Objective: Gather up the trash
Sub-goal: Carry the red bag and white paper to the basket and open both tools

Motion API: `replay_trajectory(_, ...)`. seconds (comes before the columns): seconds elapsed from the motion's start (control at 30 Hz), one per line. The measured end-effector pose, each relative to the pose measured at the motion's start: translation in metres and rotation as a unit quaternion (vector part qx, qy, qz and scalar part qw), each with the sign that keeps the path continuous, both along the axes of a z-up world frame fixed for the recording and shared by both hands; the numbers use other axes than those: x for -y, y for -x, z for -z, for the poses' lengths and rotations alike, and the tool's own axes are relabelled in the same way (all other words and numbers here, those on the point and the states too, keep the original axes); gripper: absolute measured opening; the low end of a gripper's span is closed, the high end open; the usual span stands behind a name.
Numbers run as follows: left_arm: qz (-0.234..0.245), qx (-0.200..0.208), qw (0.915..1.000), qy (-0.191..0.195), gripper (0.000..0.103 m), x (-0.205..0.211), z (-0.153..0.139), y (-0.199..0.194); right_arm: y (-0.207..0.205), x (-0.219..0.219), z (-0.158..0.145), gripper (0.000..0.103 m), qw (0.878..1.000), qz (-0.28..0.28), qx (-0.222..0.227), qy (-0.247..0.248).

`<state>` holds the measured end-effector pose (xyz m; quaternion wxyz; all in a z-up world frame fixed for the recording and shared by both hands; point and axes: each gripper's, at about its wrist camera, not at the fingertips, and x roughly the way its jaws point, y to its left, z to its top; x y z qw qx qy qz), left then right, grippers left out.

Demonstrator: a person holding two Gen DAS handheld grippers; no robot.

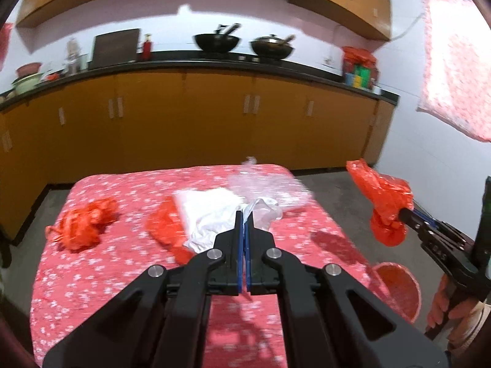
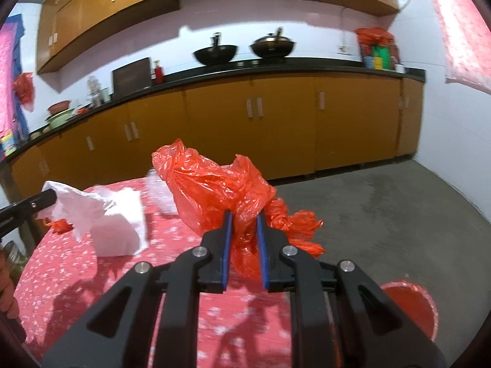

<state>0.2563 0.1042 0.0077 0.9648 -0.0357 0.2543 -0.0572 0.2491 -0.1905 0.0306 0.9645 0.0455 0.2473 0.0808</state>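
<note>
My left gripper (image 1: 244,214) is shut on a white plastic bag (image 1: 211,214) and holds it above the table; the bag also shows in the right wrist view (image 2: 107,217). My right gripper (image 2: 244,217) is shut on a crumpled red plastic bag (image 2: 221,190), held in the air off the table's right edge; this bag also shows in the left wrist view (image 1: 383,202). A red bin (image 2: 414,309) stands on the floor below right, also in the left wrist view (image 1: 402,288). Two more red bags (image 1: 83,224) (image 1: 165,227) and a clear plastic bag (image 1: 267,187) lie on the table.
The table has a red flowered cloth (image 1: 107,276). Orange cabinets and a black counter (image 1: 214,61) with woks run along the far wall. Grey floor (image 2: 383,214) lies to the right. A hand (image 1: 442,303) holds the right gripper.
</note>
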Motion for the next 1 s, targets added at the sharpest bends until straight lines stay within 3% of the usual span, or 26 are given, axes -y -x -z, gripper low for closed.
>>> replay_trajectory(0.5, 0.131, -0.015, 0.9912, -0.008, 0.0, 0.122, 0.013, -0.009, 0.025, 0.116, 0.03, 0.016, 0.992, 0.121, -0.022, 0.004)
replay_trajectory(0.77, 0.197, -0.041, 0.9795, 0.0, 0.0, 0.209, 0.04, -0.012, 0.048, 0.196, 0.065, 0.016, 0.974, 0.221, -0.051, 0.005)
replay_trajectory(1.0, 0.241, -0.07, 0.968, -0.005, 0.0, 0.276, 0.066, -0.017, 0.061, 0.246, 0.096, 0.016, 0.96, 0.27, -0.077, 0.006)
